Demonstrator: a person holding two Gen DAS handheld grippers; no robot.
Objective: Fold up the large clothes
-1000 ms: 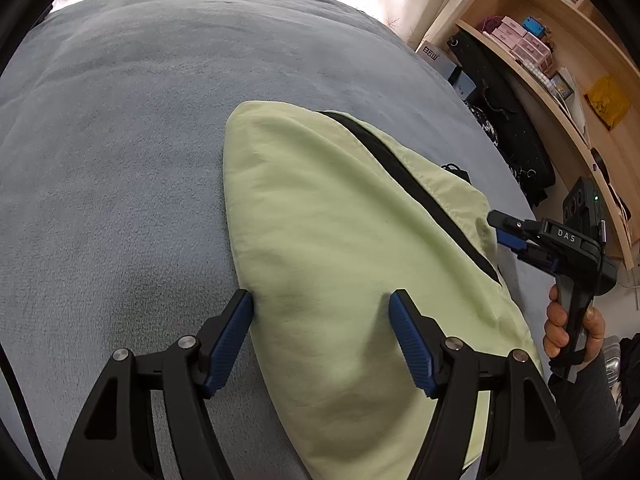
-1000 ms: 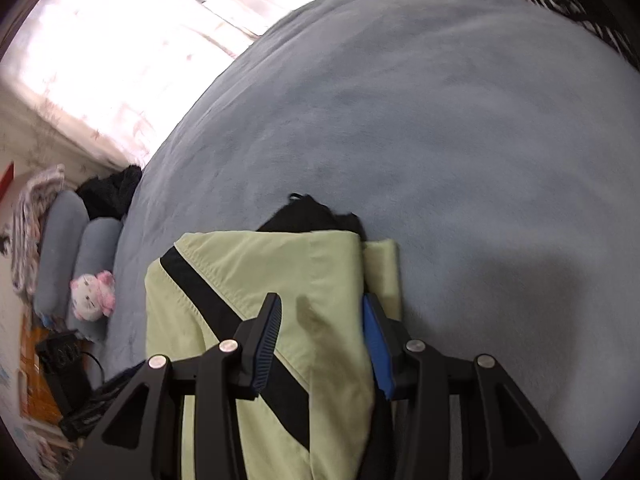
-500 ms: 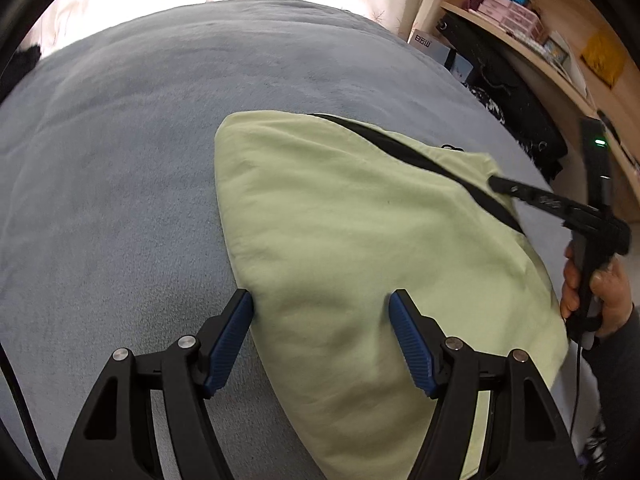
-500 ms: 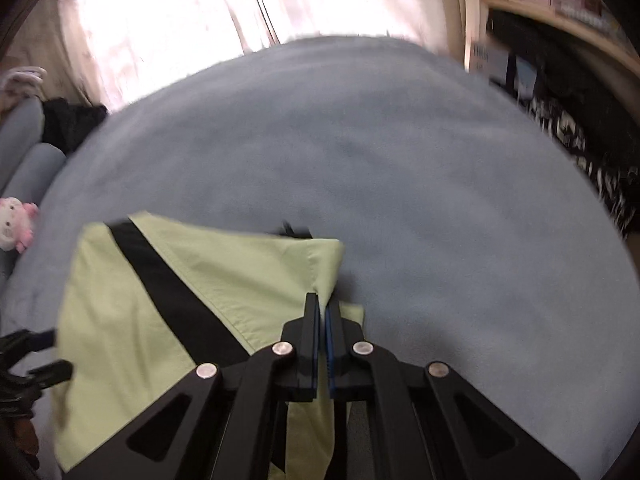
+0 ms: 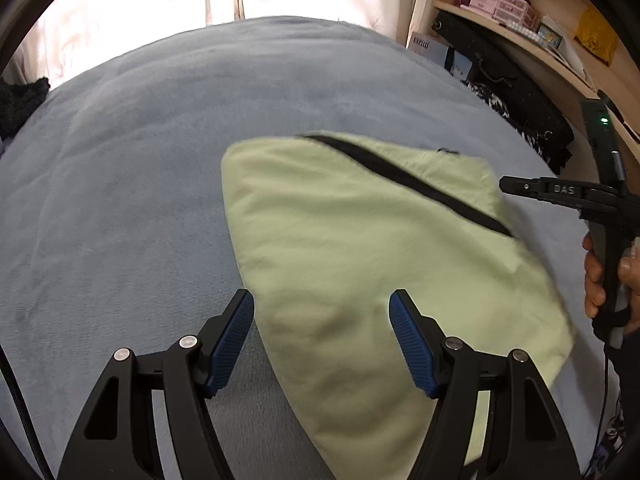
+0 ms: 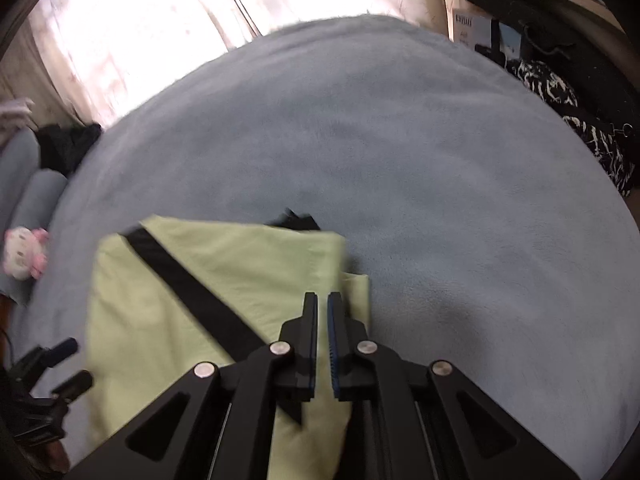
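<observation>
Although the pale green fabric garment with a black diagonal stripe [image 5: 360, 248] already lies as a compact folded bundle on the grey-blue fleece bed cover [image 5: 140, 200], the fold looks unfinished. Seen from the right wrist, a lower layer pokes out just beside the bundle's right edge, and a bit of black cloth shows at its far edge, so the layers are not squared up.

Over the bundle's near left corner, the left gripper [image 5: 322, 340] has its blue pads standing wide apart; the garment shows between them, but neither pad presses on it.

At the bundle's right edge, the right gripper [image 6: 322, 308] has its fingers drawn nearly together, having closed within the past second. The green cloth lies under the tips, yet whether a layer is pinched between them I cannot tell, since only a thin gap shows. The left wrist view shows that gripper held just beside the bundle's right edge by a hand [image 5: 604, 280] on its handle.

My judgement: most folds are done. Left is probably one last fold or a tidy-up of the stray layer, then smoothing the bundle flat.
</observation>
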